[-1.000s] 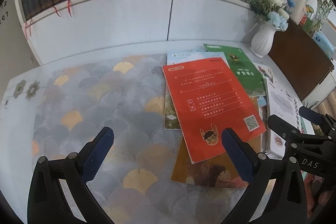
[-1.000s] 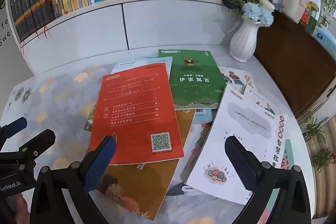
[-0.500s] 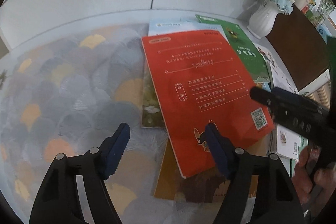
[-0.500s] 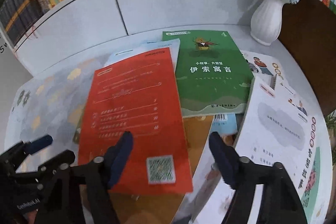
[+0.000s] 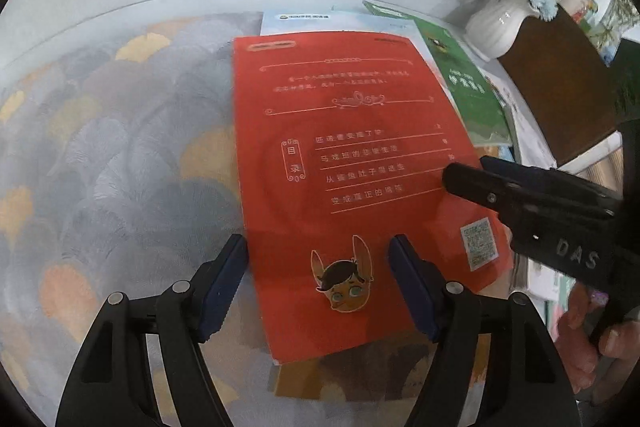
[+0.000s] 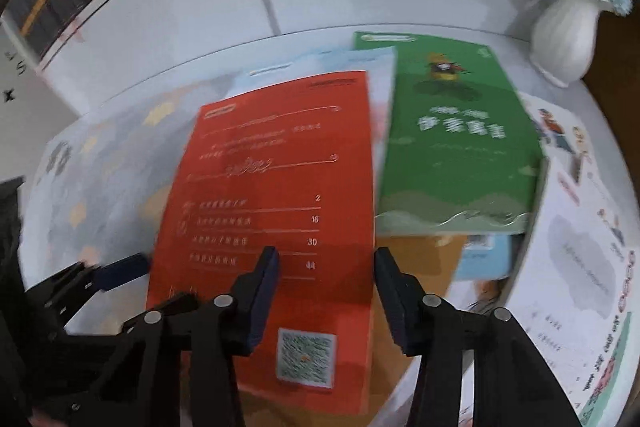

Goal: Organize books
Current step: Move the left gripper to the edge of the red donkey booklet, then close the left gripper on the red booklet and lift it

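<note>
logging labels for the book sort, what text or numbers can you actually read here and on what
"目录": boxed heading on the red book.
"2", "16", "30", "44": page numbers down the red book's right side, right wrist view.
"DAS": raised letters on the right tongs, left wrist view.
QR code: on the red book, a pattern only.
Red book's contents lines: too blurred to trust.
Green book title: blurred.
White booklet print: too small.

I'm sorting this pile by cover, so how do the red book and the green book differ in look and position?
The red book lies on top of the pile, nearest both grippers; the green book lies beyond it, toward the vase. The red cover carries listed lines and a QR code; the green one shows a small figure above a title. Both lie flat on the table.
</note>
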Tool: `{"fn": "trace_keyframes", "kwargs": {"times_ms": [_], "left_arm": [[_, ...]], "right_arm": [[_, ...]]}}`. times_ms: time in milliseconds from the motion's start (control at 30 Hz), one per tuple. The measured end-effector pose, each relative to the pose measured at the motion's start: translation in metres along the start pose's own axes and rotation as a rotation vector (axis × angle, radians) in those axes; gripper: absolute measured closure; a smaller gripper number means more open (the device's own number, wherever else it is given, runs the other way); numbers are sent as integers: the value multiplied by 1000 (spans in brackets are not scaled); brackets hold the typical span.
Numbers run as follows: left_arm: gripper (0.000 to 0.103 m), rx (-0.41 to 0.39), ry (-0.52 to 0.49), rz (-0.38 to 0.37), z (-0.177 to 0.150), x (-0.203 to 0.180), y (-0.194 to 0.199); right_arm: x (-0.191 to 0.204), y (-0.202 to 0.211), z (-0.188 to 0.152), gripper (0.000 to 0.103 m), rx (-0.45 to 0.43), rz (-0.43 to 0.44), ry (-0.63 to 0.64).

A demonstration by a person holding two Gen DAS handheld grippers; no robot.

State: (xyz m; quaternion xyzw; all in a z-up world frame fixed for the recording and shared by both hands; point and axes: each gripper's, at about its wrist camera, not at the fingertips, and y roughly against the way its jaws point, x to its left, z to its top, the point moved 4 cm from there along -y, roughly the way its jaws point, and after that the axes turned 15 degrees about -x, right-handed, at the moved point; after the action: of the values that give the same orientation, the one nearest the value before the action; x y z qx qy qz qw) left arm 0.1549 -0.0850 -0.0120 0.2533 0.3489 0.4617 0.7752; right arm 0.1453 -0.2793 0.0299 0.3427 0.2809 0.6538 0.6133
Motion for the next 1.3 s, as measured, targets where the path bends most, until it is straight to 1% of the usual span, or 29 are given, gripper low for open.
{"fn": "trace_keyframes", "kwargs": {"times_ms": [67, 133, 233, 267, 367, 433, 467, 500, 533, 633, 733, 767, 833, 900, 1033, 1067, 1100, 1133, 1167, 1233, 1300], "left_arm": [[34, 10, -21, -10, -8, -4, 6], [34, 18, -42, -24, -19, -7, 14], [34, 46, -67, -54, -44, -9, 31], [34, 62, -78, -57, -58, -9, 40], [34, 89, -104, -59, -86, -10, 58], [34, 102, -99, -71, -98, -11, 68], [34, 96, -87, -64, -104, -10, 74], [34, 91, -77, -53, -106, -8, 77], [34, 89, -63, -47, -107, -6, 80], [34, 85, -36, -59, -106, -4, 77], [33, 78, -30, -52, -105, -8, 73], [33, 76, -22, -53, -104, -7, 73], [33, 69, 3, -70, -104, -4, 75], [33, 65, 42, -105, -104, 3, 78], [33, 57, 157, -188, -106, 21, 84], [33, 53, 199, -215, -106, 26, 86], [33, 52, 251, -246, -106, 32, 89], [33, 49, 282, -265, -106, 36, 91], [33, 35, 300, -267, -106, 43, 98], [33, -7, 304, -242, -104, 55, 115], [33, -71, 329, -190, -101, 80, 142]], "right_arm": [[6, 6, -7, 55, 5, -10, 29], [7, 12, -15, 55, 15, -7, 26], [2, 32, -38, 54, 41, 54, -18], [1, 37, -44, 54, 52, 67, -22], [5, 57, -80, 54, 116, 127, -20], [5, 68, -95, 54, 134, 159, -22], [5, 74, -102, 54, 138, 175, -33], [3, 77, -108, 54, 134, 178, -51], [1, 79, -112, 54, 133, 158, -66], [-1, 73, -116, 54, 144, 127, -68], [5, 75, -125, 53, 154, 179, -90], [7, 79, -127, 53, 148, 178, -92], [8, 86, -126, 53, 140, 177, -103], [7, 93, -121, 53, 120, 215, -143], [6, 126, -106, 51, 70, 401, -243], [7, 136, -99, 47, 54, 468, -278], [12, 145, -90, 40, 36, 538, -309], [20, 152, -82, 37, 16, 581, -322], [24, 157, -80, 37, 5, 589, -317], [54, 167, -67, 37, -20, 605, -249], [83, 171, -60, 37, -31, 613, -181]]}}
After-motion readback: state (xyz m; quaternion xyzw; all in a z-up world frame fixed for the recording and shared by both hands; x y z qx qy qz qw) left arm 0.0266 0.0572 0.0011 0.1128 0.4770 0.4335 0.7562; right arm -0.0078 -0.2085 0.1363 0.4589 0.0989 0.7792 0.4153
